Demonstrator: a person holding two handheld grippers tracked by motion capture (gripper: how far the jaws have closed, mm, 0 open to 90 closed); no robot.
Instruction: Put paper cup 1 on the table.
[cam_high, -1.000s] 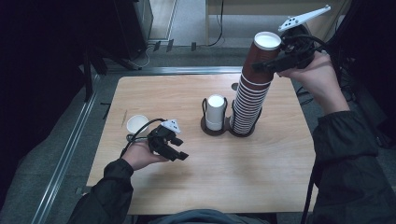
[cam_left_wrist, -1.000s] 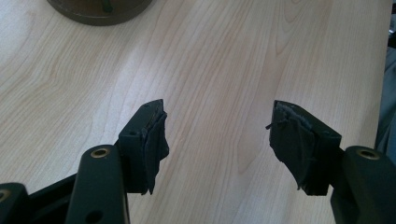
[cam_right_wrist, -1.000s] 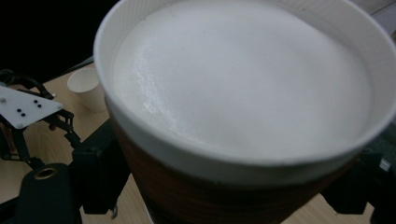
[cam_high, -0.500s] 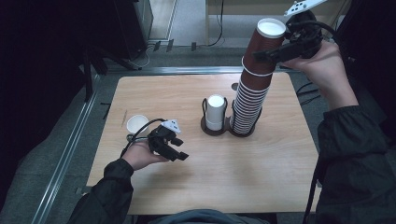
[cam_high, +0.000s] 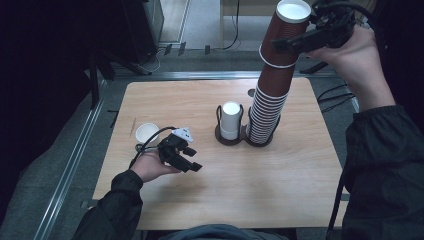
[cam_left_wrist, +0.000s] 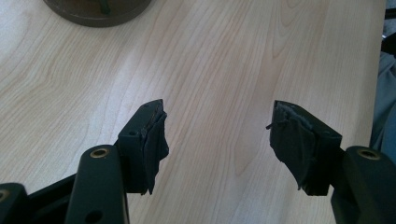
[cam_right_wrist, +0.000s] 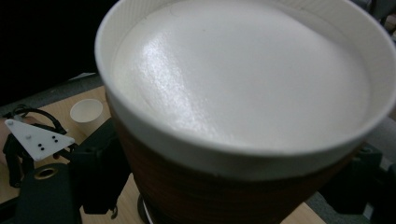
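A tall stack of brown paper cups (cam_high: 265, 115) stands in a dark holder right of the table's middle. My right gripper (cam_high: 300, 40) is shut on the top brown cup (cam_high: 286, 30), held high above the stack's lower part, with one or two more cups hanging nested under it. In the right gripper view that cup's white inside (cam_right_wrist: 243, 93) sits close between the black jaws of my right gripper (cam_right_wrist: 224, 186). My left gripper (cam_high: 192, 160) rests low over the table's front left. Its jaws stand apart with bare wood between them (cam_left_wrist: 217, 135).
A white cup (cam_high: 231, 117) sits in the second ring of the holder (cam_high: 235, 141), left of the stack. A small white cup (cam_high: 146, 132) stands by my left hand. The wooden table (cam_high: 300, 190) ends close at the right; cables lie beyond it.
My right hand has risen with the top brown cups, drawing them up out of the stack. The left hand and its gripper have stayed put.
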